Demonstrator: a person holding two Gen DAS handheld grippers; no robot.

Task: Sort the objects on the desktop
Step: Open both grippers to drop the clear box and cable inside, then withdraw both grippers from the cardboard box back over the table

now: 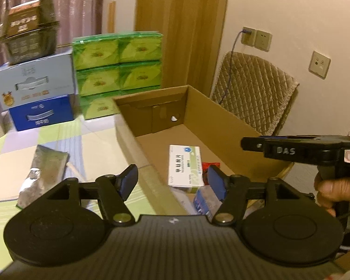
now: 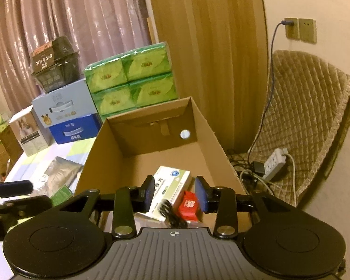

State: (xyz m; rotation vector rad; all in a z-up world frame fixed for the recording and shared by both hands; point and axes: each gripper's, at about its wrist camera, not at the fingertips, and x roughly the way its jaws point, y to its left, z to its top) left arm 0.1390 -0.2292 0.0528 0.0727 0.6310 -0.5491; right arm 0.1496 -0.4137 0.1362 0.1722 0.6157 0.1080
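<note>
Both tongs, left (image 1: 172, 178) and right (image 2: 175, 194), hung wide open and empty over the plain cardboard box (image 2: 212, 135) on the checkered counter (image 1: 98, 140), where a glossy white medicine carton (image 2: 172, 186) lay flat beside a small red packet (image 2: 187, 206).

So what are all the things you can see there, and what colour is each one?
cardboard box: one, brown, open, on the table
medicine box: one, white and green, inside the cardboard box
small packet: one, red, beside the medicine box
cable: one, black, coiled by the red packet
silver pouch: one, grey, on the checked tablecloth
tissue packs: a stack, green, behind the cardboard box
milk cartons: two stacked, pale blue over dark blue
black tub: one, on top of the cartons
chair: one, tan quilted cover
power strip: one, white, on the chair
left gripper: black, blue pads, open
right gripper: black, blue pads, open
</note>
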